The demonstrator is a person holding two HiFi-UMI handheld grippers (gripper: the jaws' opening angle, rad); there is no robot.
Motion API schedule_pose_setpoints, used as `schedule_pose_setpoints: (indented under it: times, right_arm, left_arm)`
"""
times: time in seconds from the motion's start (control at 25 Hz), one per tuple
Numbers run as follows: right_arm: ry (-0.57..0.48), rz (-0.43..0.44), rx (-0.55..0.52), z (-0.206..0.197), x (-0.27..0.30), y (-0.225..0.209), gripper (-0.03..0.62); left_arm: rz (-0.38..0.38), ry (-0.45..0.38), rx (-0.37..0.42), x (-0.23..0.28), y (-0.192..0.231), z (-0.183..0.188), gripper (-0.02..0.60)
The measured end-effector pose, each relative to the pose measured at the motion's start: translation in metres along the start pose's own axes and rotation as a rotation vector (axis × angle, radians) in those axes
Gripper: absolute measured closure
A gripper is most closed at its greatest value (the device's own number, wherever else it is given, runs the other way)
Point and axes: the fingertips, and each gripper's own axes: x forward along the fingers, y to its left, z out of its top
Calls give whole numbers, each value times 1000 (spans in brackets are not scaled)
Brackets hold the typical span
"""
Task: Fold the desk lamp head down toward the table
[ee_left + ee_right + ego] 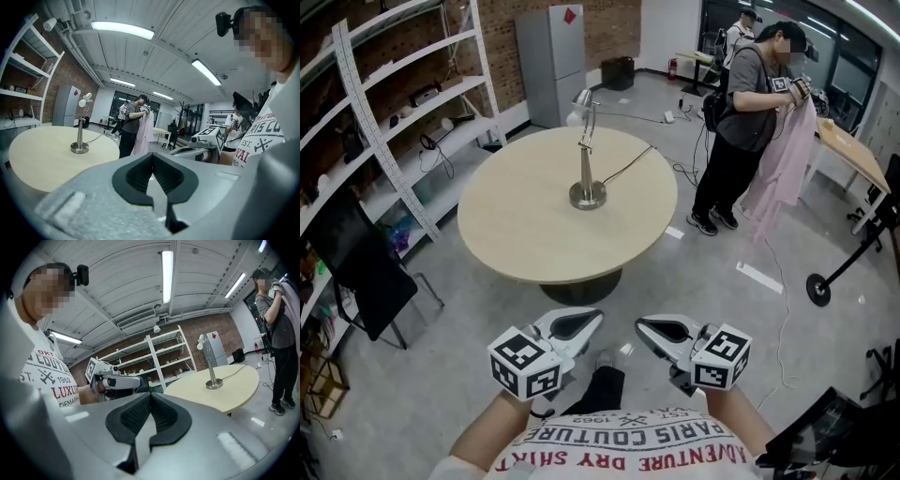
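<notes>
– Desk lamp [587, 155]: where is it, and how will it handle?

– It stands upright near the middle of the round worktop [516, 234], and its cable [628, 164] runs off the worktop's far right edge. I judge the disc base [588, 195] heavy and the post stiff. The small head [581, 98] looks light, on a joint that may resist. I'd take the head itself or the neck just under it, and steady the post if the base tips.

– And your hands?

– The left gripper [595, 316] hangs short of the worktop's near edge, roughly level, with its jaws clenched on nothing. The right gripper [642, 325] is beside it, also short of that edge. Its tip is turned toward the left one and its jaws are likewise closed and empty.
</notes>
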Motion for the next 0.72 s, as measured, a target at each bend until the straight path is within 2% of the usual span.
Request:
schedule_pose_setpoints:
  times: [0.24,0.4,0.72]
  right_arm:
    - [12,-49,42,15,31,-64,589]
    - [29,-61,60,32,67,-112,589]
    - [12,-78,27,80,138,-204,589]
  left_arm:
    - [-13,8,-35,38,69,13,580]
    - [-5,19,-72,65,129,23,580]
    - [58,11,-54,101,246,62,580]
